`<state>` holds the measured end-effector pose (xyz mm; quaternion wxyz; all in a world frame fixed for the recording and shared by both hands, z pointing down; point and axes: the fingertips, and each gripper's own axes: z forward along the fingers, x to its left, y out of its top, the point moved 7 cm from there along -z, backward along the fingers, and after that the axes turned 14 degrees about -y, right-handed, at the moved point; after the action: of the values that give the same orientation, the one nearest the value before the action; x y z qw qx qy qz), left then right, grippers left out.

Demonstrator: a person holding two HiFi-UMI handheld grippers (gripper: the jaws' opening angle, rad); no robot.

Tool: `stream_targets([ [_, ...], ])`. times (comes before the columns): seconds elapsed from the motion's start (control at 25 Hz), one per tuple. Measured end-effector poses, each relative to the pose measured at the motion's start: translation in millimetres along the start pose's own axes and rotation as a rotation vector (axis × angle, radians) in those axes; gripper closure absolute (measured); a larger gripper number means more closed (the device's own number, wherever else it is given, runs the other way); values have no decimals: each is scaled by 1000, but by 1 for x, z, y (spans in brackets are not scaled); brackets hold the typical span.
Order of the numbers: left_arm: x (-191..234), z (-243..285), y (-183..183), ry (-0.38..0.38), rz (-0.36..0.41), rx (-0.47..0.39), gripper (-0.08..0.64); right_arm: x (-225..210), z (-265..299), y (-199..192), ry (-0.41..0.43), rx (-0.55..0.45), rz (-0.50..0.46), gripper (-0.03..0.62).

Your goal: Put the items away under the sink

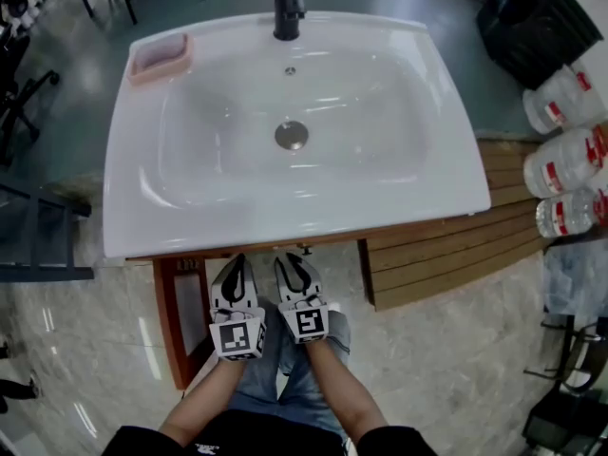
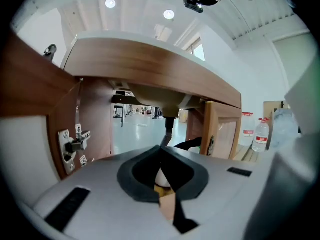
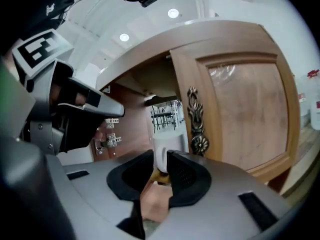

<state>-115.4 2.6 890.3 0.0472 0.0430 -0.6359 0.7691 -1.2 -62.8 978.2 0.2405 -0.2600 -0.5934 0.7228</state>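
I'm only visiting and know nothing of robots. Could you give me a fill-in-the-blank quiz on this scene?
The tall faucet behind the white ceramic sink is ___ in colour.
The small plastic soap tray on the sink's corner is ___.
The wooden cabinet door with the ornate metal handle stands ___.
The right gripper is shut on a ___ cylindrical item.
Missing words: black; pink; open; white.
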Motion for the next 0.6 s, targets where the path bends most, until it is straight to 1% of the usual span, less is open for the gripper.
stream_targets([
  [0.12, -17, -20, 30, -28, -9, 65, 554, 0, -33, 40, -10, 37, 8, 522],
  [0.28, -36, -45, 96, -92, 1, 129, 554, 1, -72, 124, -54, 65, 0, 572],
  [0.44, -52, -69, 184, -136, 22, 135, 554, 3, -106, 236, -105, 76, 39, 578],
  [0.6, -62, -91, 289, -156, 121, 127, 554, 2, -135, 354, -125, 22, 39, 578],
])
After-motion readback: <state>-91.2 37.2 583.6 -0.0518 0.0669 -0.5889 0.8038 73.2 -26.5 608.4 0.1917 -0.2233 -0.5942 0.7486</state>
